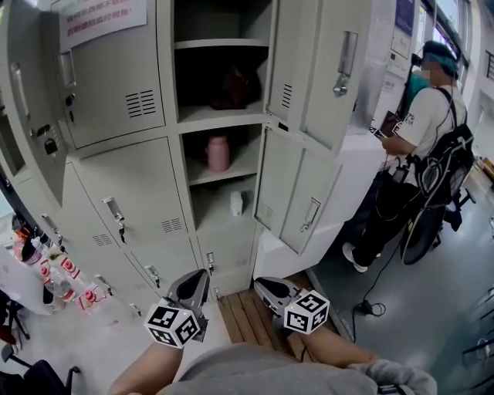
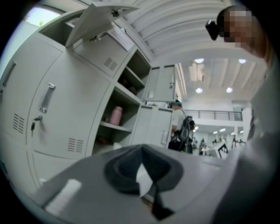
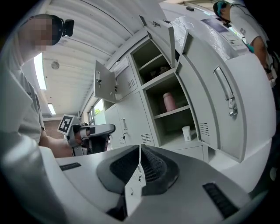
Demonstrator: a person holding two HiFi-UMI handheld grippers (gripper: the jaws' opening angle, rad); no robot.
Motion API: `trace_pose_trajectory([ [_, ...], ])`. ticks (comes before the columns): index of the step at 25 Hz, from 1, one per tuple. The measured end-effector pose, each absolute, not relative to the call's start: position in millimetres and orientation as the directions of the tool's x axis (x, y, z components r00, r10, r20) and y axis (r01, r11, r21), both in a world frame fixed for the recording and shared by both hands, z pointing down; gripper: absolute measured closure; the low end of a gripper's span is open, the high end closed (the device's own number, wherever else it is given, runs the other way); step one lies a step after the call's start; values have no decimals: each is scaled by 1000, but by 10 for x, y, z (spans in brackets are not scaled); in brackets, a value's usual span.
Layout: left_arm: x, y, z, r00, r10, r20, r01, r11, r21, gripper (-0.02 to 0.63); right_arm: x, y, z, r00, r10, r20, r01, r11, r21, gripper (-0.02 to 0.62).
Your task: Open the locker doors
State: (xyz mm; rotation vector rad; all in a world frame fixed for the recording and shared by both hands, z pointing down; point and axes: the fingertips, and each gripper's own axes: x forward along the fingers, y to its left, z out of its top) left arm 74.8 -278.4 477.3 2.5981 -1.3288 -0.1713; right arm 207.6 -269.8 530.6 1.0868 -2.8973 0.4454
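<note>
Several locker doors (image 1: 320, 69) open; left tongs (image 1: 202, 276), right tongs (image 1: 261, 284) closed, empty.

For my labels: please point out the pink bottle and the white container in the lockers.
pink bottle (image 1: 218, 154): head view, middle of its body.
white container (image 1: 236, 204): head view, middle of its side.

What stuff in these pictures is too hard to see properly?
- Dark thing above the pink bottle, head view: it sits in shadow, so I cannot tell what it is.
- Sign on a closed locker door, head view: cut off by the top edge, and the print is too blurred to read.
- Small white item below the pink bottle, head view: too small to name.
- Red-labelled bottles, head view, left edge: blurred.
</note>
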Motion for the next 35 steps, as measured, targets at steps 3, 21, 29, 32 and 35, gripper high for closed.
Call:
trace_pose_trajectory([
  [3, 652, -2765, 4756, 576, -817, -13, -791, -561, 244, 601, 2021, -2734, 5263, -763, -637, 106, -641, 727, -247, 577],
  [21, 616, -2691, 4764, 570, -822, 4, -804, -557, 208, 601, 1906, -2775, 5224, -790, -604, 107, -611, 760, -220, 577],
  [29, 23, -2524, 4837, 448, -894, 22, -876, -434, 207, 601, 1449, -2897, 5247, -840, -535, 95, -541, 808, -232, 577],
  [32, -345, -2425, 4823, 387, -922, 16, -903, -376, 208, 601, 1122, -2890, 5240, -864, -494, 100, -503, 835, -224, 578],
  [35, -728, -2328, 4805, 340, -940, 5, -920, -332, 208, 601, 757, -2883, 5229, -882, -462, 99, -472, 855, -214, 578],
])
